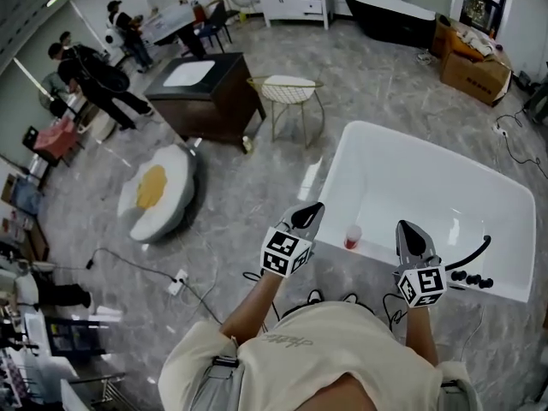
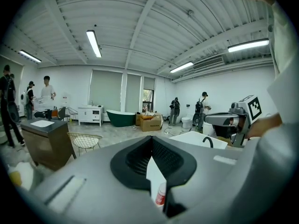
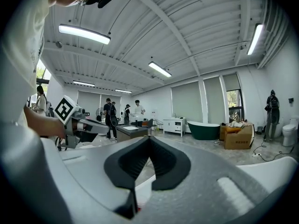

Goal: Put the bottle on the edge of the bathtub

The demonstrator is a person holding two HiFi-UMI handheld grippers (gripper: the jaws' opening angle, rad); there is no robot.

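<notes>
Head view, looking steeply down: a small bottle (image 1: 352, 236), pale with a red lower part, stands upright in the lower middle of the frame. It appears to rest on the near rim of a white bathtub (image 1: 336, 171), though whether it sits fully on the rim or just inside it is hard to tell. Nothing is touching it.

The left gripper (image 1: 309, 213) is just to the bottle's left and the right gripper (image 1: 408, 232) is near it on the right, so the bottle stands between them. Both point away from the person toward the tub. Each gripper's own view shows its dark pads pressed together with nothing between them, so both are clenched and empty. In the left gripper view the bottle shows low in the frame, beyond the closed jaws. With the bottle standing free and both grippers off it, the placing looks done.

A black faucet (image 1: 476, 249) curves over the tub rim at the right.

Beyond the tub lies grey marble floor. A wire chair (image 1: 289, 91) and a dark cabinet (image 1: 205, 92) are in the upper middle. An egg-shaped cushion (image 1: 157, 193) is at the left, and several people stand in the upper left corner.
</notes>
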